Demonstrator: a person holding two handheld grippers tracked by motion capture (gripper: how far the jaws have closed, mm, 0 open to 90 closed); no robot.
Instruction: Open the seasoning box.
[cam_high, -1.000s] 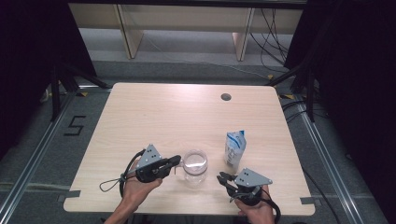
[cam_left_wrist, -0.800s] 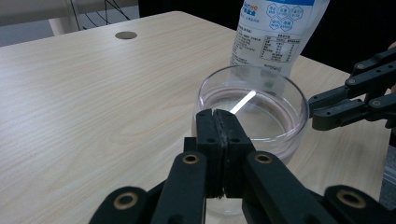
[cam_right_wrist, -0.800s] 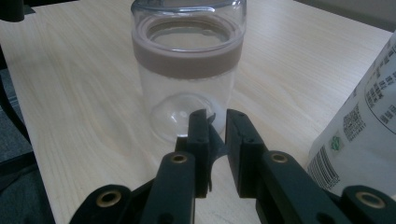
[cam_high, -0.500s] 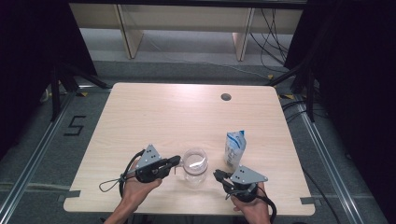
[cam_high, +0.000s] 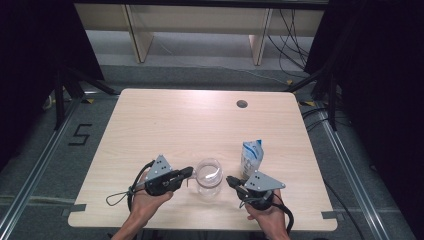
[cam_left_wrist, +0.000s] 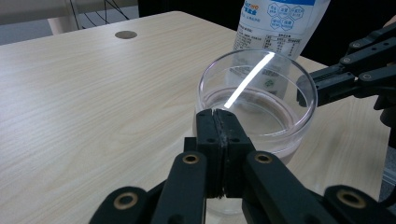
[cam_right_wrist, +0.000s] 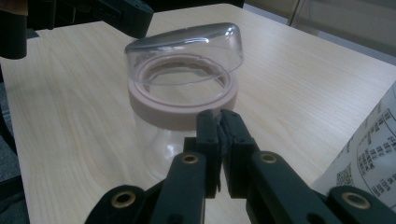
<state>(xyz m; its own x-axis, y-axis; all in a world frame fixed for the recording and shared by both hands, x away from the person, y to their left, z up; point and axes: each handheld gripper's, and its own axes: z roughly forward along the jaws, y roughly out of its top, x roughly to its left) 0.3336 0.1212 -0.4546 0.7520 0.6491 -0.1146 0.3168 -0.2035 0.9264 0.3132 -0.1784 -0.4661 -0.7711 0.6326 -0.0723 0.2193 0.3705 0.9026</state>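
You are holding both grippers low over the near edge of the table (cam_high: 150, 115), one on each side of a clear jar (cam_high: 208, 177). Your left gripper (cam_high: 189, 172) is pointing right at the jar, its jaws pressed together with nothing between them; in the left gripper view the tips (cam_left_wrist: 217, 122) are sitting just in front of the jar's (cam_left_wrist: 257, 100) near wall. Your right gripper (cam_high: 231, 181) is pointing left at the jar from the other side, and its jaws have just been closing; they are now meeting with nothing pinched, the tips (cam_right_wrist: 218, 122) resting just short of the jar. In the right gripper view the jar (cam_right_wrist: 184, 105) is wearing a pale pink band (cam_right_wrist: 182, 109) around its neck, and a clear domed lid (cam_right_wrist: 187, 49) is sitting tilted on top. Just beyond your right gripper, to the right of the jar, a white and blue printed pouch (cam_high: 251, 156) is standing upright. Farther off, a small round dark hole (cam_high: 242, 104) is lying near the table's far edge.
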